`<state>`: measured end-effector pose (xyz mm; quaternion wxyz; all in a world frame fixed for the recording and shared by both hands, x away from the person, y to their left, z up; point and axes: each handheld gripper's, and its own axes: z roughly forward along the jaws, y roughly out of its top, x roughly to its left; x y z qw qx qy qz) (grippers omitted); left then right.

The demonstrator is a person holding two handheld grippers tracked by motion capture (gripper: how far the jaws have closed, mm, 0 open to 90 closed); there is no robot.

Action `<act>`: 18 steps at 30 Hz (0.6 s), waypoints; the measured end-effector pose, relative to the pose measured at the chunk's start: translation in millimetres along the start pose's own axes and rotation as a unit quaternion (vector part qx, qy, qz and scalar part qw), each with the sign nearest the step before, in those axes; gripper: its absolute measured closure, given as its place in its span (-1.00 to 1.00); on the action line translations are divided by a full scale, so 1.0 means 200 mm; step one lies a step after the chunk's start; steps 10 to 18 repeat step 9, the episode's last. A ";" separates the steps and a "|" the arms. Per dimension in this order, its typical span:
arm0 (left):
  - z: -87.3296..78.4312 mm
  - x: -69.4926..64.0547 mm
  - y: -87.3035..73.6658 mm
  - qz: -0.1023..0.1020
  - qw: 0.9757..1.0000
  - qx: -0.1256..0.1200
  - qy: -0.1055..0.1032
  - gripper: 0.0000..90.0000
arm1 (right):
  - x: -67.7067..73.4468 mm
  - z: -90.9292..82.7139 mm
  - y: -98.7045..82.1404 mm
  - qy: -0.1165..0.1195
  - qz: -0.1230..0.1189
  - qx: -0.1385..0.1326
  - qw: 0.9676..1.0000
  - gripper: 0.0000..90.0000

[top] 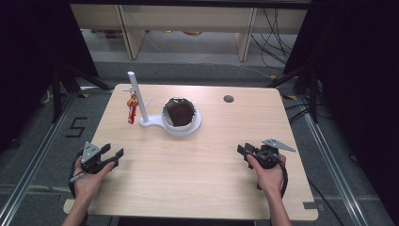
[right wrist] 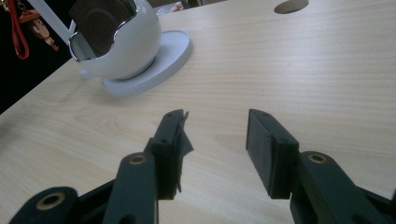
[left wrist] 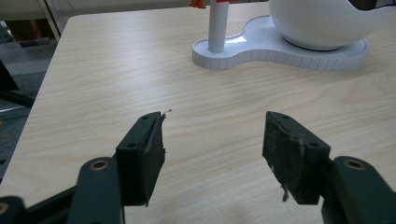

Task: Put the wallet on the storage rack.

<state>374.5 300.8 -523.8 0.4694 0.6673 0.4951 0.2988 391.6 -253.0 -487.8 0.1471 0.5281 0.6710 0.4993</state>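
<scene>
Two tongs rest low over the near part of the table [top: 197, 183], one at each side, both released with nothing between their jaws. At the left, the left tongs [top: 114, 156] sit in the person's left hand [top: 87, 181] near the table's left edge, jaws spread and pointing toward the middle; in the left gripper view the left tongs [left wrist: 212, 149] frame only bare wood grain. Farther back, left of centre, a red keychain figure [top: 132, 108] hangs from a side peg of the white stand [top: 141, 101], whose flat base also carries a white egg-shaped bowl [top: 179, 114] with a dark inside. At the right, the right tongs [top: 243, 151] are gripped by the right hand [top: 269, 176], jaws parted and aimed toward the stand, well apart from it.
</scene>
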 end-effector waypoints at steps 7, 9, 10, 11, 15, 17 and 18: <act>-0.01 -0.01 -0.01 0.006 1.000 -0.015 -0.001 -0.16 | -0.01 0.01 -0.02 0.012 0.004 -0.007 1.000 0.26; -0.02 -0.02 -0.01 0.010 1.000 -0.016 -0.002 -0.16 | -0.01 0.01 -0.02 0.010 0.002 0.004 1.000 0.26; -0.02 -0.02 -0.01 0.010 1.000 -0.016 -0.002 -0.16 | -0.01 0.01 -0.02 0.010 0.002 0.004 1.000 0.26; -0.02 -0.02 -0.01 0.010 1.000 -0.016 -0.002 -0.16 | -0.01 0.01 -0.02 0.010 0.002 0.004 1.000 0.26; -0.02 -0.02 -0.01 0.010 1.000 -0.016 -0.002 -0.16 | -0.01 0.01 -0.02 0.010 0.002 0.004 1.000 0.26; -0.02 -0.02 -0.01 0.010 1.000 -0.016 -0.002 -0.16 | -0.01 0.01 -0.02 0.010 0.002 0.004 1.000 0.26; -0.02 -0.02 -0.01 0.010 1.000 -0.016 -0.002 -0.16 | -0.01 0.01 -0.02 0.010 0.002 0.004 1.000 0.26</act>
